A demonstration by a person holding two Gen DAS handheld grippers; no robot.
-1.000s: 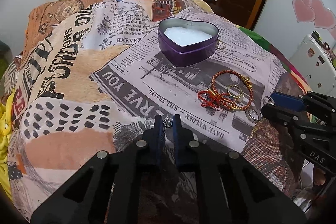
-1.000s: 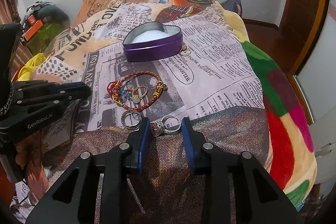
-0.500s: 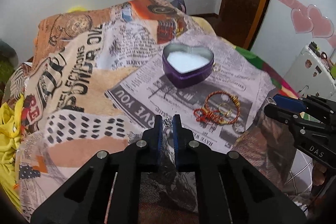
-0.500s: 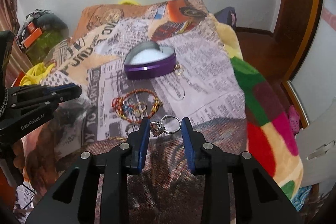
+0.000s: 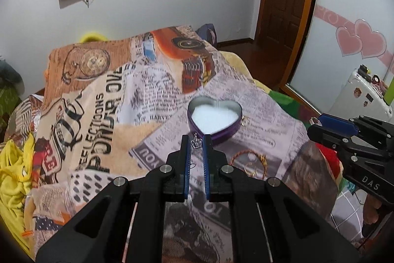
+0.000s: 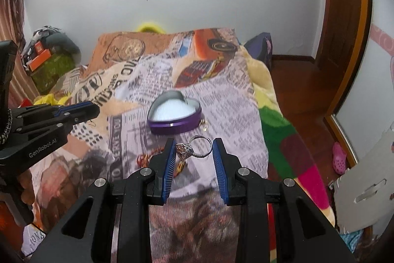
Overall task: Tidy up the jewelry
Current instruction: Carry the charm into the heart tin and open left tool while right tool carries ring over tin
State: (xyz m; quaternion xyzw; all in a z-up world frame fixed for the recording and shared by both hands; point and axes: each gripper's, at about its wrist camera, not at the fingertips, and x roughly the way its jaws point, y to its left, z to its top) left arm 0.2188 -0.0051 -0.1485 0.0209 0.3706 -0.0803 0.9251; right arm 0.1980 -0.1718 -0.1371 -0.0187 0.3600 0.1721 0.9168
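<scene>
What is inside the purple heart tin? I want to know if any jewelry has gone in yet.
The purple heart tin shows only a white lining, with no jewelry on it. Its near wall hides a strip of the inside, and nothing under the lining is visible.

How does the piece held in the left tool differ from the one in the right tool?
The left tool pinches a tiny silver crown charm; the right tool holds a larger stone-set ring. The charm sits between nearly closed jaws; the ring spans wider-set jaws. Both are silvery and held clear of the blanket, short of the heart tin.
</scene>
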